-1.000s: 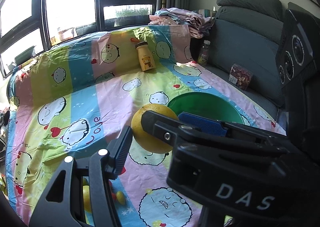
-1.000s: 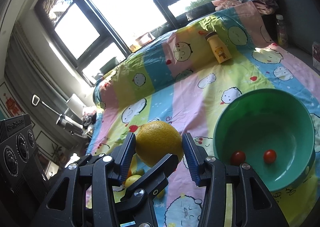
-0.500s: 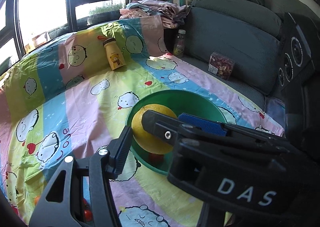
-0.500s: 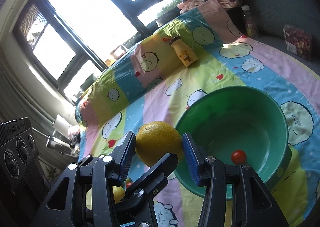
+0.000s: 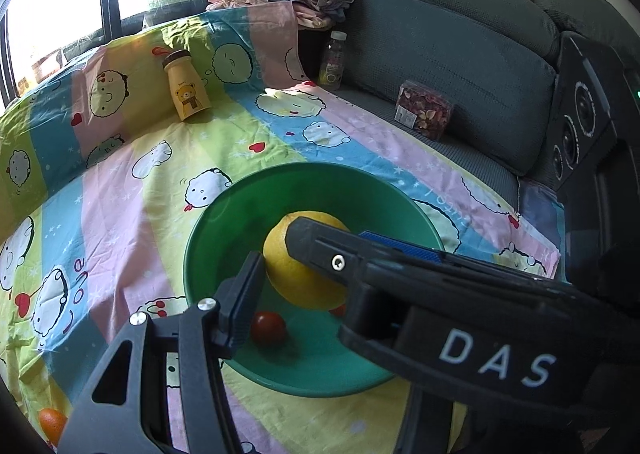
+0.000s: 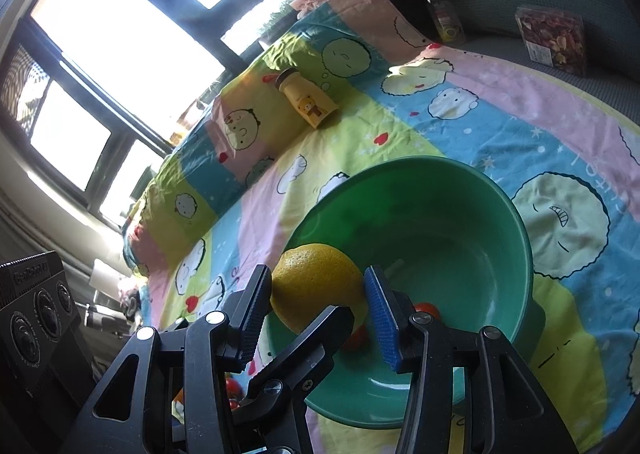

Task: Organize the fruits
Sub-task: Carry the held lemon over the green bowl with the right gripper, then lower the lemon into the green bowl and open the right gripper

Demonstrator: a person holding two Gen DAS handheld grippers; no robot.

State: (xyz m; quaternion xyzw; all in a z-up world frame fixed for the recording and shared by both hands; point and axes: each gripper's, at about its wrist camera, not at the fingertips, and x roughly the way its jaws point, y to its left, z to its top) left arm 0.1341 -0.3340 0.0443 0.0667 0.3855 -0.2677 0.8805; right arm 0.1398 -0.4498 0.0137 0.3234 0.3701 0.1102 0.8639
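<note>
Grapefruit (image 6: 316, 286) beside gripper (image 5: 304, 274) marked "DAS"

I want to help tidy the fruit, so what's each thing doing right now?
Yellow fruit, held over the bowl.
Right gripper, shut on the yellow fruit.
Left gripper, beside the yellow fruit, grip hidden.
Bowl, upright, red tomatoes inside.
Yellow bottle, lid on.
Clear bottle, upright, capped.

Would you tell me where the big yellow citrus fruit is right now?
In both wrist views the yellow citrus sits clamped between gripper fingers, held over the green bowl above the small red tomatoes.
</note>
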